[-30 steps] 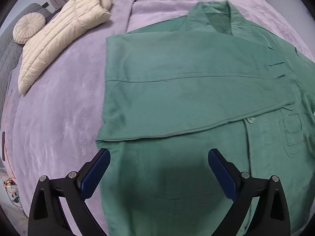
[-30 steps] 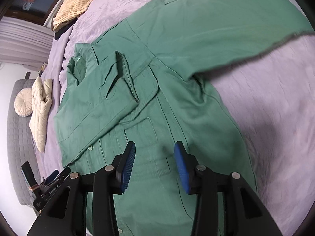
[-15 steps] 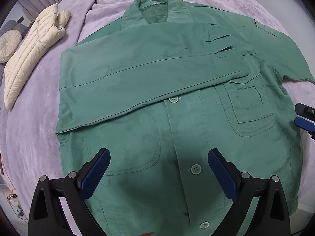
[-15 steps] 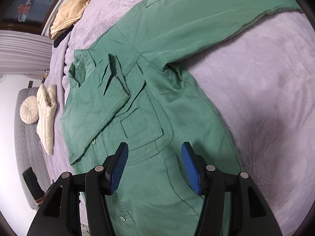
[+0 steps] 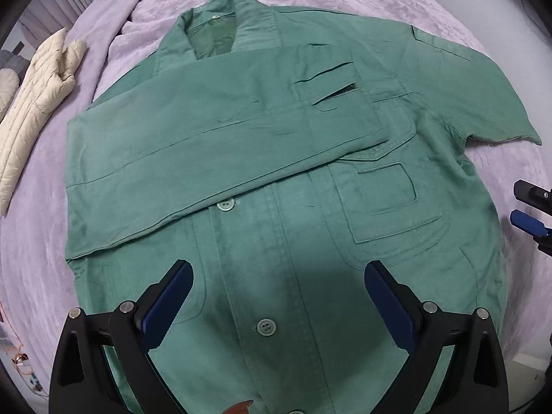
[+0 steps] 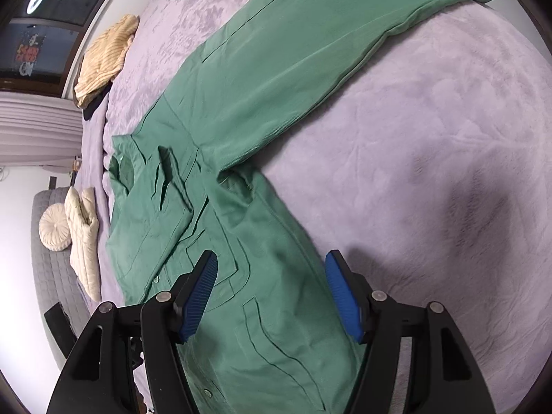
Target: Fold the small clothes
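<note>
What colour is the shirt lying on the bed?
Green, plain, with matching green buttons; the shirt shows best in the left wrist view.

Green shirt on purple bedspread, wide-spread right tool above.

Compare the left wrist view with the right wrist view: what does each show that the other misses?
Left wrist only: the shirt's front buttons and the right tongs at the frame edge. Right wrist only: the unfolded sleeve at full stretch, a yellow knit, a round cushion. Both: the green shirt, one sleeve folded across its chest, the cream puffer, the lilac blanket.
</note>
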{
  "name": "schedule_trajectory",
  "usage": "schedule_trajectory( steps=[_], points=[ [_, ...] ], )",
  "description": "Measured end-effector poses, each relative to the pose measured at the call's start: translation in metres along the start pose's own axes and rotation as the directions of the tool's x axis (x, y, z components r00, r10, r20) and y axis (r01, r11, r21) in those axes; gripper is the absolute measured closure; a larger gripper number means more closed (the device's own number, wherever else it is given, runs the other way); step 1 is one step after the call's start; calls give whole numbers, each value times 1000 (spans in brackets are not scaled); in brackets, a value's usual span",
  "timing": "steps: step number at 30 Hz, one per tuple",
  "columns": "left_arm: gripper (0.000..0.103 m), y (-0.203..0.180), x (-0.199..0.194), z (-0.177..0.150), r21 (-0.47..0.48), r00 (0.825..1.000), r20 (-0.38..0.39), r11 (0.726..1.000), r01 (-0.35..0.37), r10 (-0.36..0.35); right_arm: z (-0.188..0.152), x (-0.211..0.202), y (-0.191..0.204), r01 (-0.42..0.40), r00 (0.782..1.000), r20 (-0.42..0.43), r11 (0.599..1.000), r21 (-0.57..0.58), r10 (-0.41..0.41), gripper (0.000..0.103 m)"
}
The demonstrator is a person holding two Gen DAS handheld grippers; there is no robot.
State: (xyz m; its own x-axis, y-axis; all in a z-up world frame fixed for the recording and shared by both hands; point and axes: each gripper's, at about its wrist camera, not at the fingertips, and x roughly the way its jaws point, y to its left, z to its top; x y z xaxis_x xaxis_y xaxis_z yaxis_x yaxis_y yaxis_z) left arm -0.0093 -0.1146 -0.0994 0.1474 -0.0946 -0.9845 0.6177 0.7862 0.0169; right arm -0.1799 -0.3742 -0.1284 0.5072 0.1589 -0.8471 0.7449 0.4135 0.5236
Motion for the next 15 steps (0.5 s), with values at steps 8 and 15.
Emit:
schedule_trajectory(
  steps=[8,15],
  points=[
    [3,-31,9,14,23,1000,-16,999,25,-24,21,-14,-37,-47,997,59,995,91,41,34],
    [3,-55,17,27,7,998,-29,998,57,-57,56,-37,-77,-153,976,184,971,184,119,20]
  ],
)
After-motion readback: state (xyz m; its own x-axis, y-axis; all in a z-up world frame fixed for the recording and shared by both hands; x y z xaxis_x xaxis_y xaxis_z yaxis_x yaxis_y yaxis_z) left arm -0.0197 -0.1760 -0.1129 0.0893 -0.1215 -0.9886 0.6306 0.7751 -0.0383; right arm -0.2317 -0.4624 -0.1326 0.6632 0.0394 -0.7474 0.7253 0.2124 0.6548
